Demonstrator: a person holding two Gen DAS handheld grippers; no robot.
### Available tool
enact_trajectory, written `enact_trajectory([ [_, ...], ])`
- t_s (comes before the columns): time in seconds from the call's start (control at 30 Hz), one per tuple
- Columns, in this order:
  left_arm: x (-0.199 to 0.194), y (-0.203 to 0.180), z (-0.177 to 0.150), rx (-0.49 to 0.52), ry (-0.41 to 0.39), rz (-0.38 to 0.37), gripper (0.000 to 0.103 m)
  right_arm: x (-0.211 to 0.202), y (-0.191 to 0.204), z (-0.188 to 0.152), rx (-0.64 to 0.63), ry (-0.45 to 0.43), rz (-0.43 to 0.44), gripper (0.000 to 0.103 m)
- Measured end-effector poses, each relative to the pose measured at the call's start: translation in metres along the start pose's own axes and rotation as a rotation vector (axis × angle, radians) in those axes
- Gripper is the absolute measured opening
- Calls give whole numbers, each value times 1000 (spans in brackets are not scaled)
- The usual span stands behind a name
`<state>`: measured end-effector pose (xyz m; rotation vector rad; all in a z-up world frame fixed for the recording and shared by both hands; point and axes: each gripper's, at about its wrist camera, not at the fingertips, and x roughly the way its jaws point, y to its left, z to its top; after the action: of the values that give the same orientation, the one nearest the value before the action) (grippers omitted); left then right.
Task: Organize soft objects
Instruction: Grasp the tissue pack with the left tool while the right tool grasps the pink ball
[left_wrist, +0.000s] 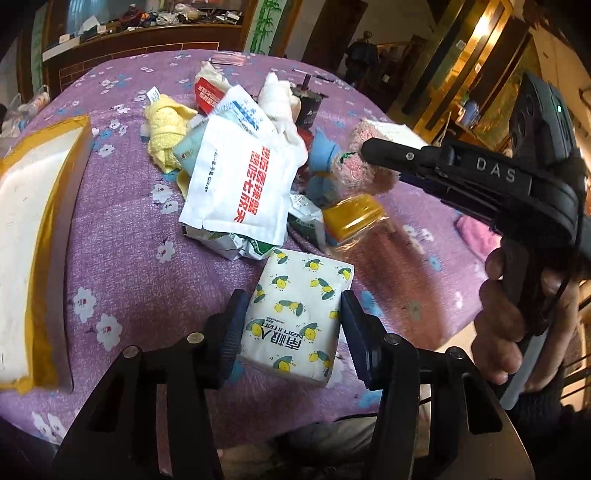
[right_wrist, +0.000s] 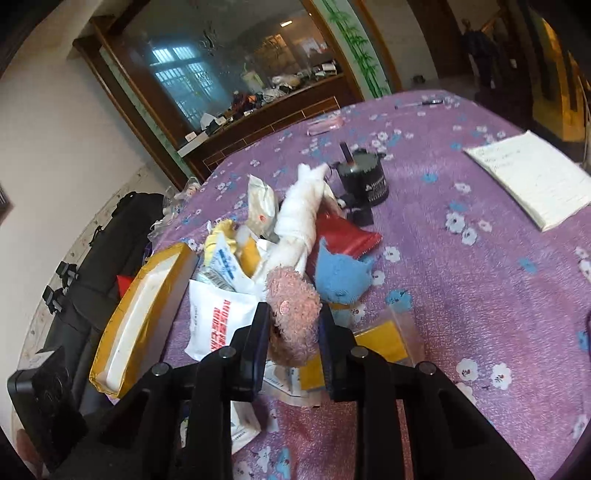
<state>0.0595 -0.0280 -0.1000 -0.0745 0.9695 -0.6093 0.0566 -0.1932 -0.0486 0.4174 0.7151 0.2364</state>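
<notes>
My left gripper (left_wrist: 291, 317) is shut on a white tissue pack (left_wrist: 295, 317) printed with yellow lemons, near the front of the purple table. My right gripper (right_wrist: 293, 325) is shut on a pink fuzzy plush toy (right_wrist: 295, 314); from the left wrist view its black finger (left_wrist: 399, 155) reaches the same pink plush (left_wrist: 365, 162). A pile of soft things lies behind: a yellow towel (left_wrist: 164, 129), a white cloth roll (right_wrist: 299, 218), a blue plush piece (right_wrist: 341, 275), and a white glove packet (left_wrist: 240, 177).
An open yellow-edged box (left_wrist: 33, 221) stands at the table's left; it also shows in the right wrist view (right_wrist: 140, 317). A black cup (right_wrist: 364, 181), a red packet (right_wrist: 347, 238), a yellow bagged item (left_wrist: 352, 216) and a notepad (right_wrist: 528, 177) lie on the flowered cloth.
</notes>
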Motion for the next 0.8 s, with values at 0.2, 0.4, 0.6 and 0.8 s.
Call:
enact_trajectory([
  [0.2,-37,13,1,-65,-66,1,50,-17,27,2,-30,-31,63,24],
  [0.4,-116,56,8,-200,-205,175,50,-17,88,-5,-140,3,150,24],
  [0.6,-180,116,2,-315,-291,312,50,11,154,-24,-271,92,243,24],
  [0.8,-182,166,-9,-401,-286,384,51,64,203,-43,-379,213,289,24],
])
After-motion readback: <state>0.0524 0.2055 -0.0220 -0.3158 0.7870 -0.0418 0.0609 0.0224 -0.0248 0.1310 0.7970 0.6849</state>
